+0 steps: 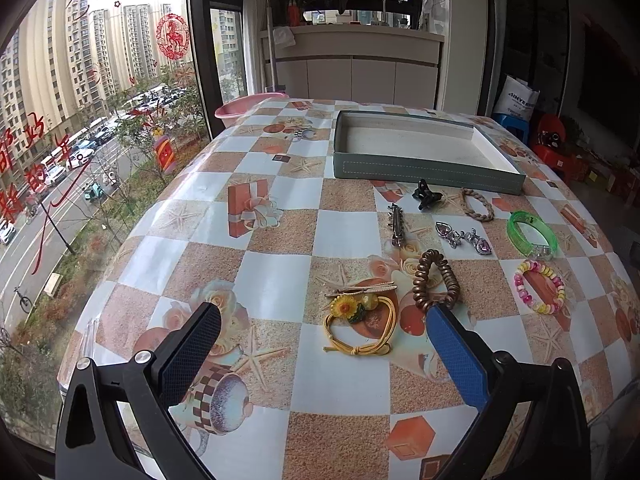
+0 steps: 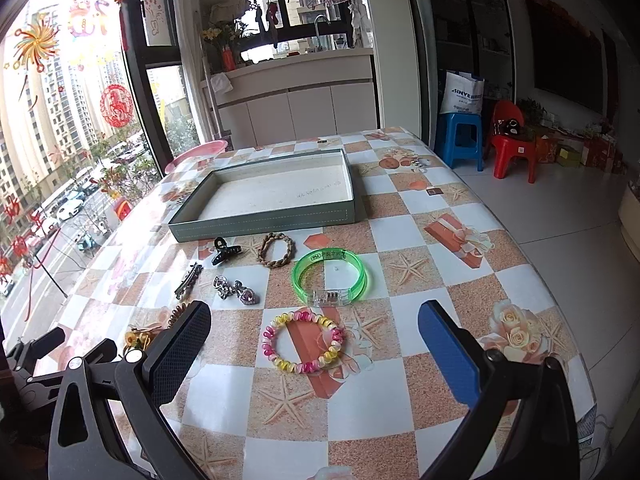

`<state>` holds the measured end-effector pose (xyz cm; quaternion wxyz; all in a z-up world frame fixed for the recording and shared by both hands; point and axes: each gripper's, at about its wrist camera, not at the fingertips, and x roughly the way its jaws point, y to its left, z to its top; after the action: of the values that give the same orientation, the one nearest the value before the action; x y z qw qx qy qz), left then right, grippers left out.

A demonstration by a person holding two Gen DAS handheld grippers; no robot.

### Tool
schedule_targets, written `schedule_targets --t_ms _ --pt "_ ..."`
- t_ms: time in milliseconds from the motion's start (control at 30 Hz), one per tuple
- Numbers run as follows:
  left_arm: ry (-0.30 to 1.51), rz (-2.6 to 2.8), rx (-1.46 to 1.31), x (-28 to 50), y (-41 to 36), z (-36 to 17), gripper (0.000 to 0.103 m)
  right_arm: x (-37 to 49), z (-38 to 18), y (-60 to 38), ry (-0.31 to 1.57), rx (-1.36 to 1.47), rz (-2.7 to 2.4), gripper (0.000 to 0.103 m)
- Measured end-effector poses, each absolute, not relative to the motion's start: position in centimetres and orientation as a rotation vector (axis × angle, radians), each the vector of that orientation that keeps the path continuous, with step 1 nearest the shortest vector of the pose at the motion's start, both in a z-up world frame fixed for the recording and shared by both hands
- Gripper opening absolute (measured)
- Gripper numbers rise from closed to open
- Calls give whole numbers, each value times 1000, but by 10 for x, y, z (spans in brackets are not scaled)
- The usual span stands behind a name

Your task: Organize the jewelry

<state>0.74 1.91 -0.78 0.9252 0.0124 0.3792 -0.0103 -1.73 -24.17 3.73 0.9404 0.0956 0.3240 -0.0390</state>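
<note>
Jewelry (image 2: 302, 342) spread on table (image 2: 440, 280) w/ tray (image 2: 264, 216) empty behind. Left gripper (image 1: 323, 330) & right gripper (image 2: 314, 326) fingers wide apart, holding nothing.

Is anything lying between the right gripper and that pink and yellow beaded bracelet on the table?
Nothing visible does. The open right gripper faces the pink and yellow beaded bracelet directly, with only checkered tablecloth around it. The translucent green plastic bangle lies beyond it.

Bare counter (image 2: 460, 264) lies right of the green bangle (image 2: 332, 276); the empty tray (image 2: 264, 216) stands behind the clustered jewelry.
</note>
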Motion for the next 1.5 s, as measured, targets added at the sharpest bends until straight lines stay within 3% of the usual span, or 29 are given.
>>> schedule_targets --t_ms 400,667,767,867,933,967,1033,1067,1167,1200,1233,1500 --pt "896 -81 -15 33 29 -33 103 14 2 -257 881 128 -78 103" --pt "965 -112 -20 51 23 -48 89 43 -20 -263 974 129 -69 102" --pt "963 -122 5 49 18 -50 84 53 -29 -261 1007 96 -77 91" --pt "962 -137 20 48 13 -50 81 62 -39 -257 1064 80 -68 72" --pt "959 -150 26 47 12 -49 64 62 -40 -250 1061 30 -75 70" --pt "959 -151 34 47 10 -49 63 62 -40 -247 1061 22 -64 70" --pt "952 -179 43 45 7 -47 36 62 -40 -242 1065 14 -48 65" --pt "955 -191 40 45 6 -47 36 61 -40 -240 1064 8 -40 61" --pt "954 -229 17 41 7 -46 32 60 -37 -233 1065 4 -14 34" --pt "955 -238 5 40 8 -46 32 59 -36 -232 1065 1 -8 16" --pt "957 -248 -11 40 9 -45 25 59 -36 -230 1067 4 2 10" --pt "947 -284 -96 33 21 -31 25 47 -21 -234 1020 68 26 10"
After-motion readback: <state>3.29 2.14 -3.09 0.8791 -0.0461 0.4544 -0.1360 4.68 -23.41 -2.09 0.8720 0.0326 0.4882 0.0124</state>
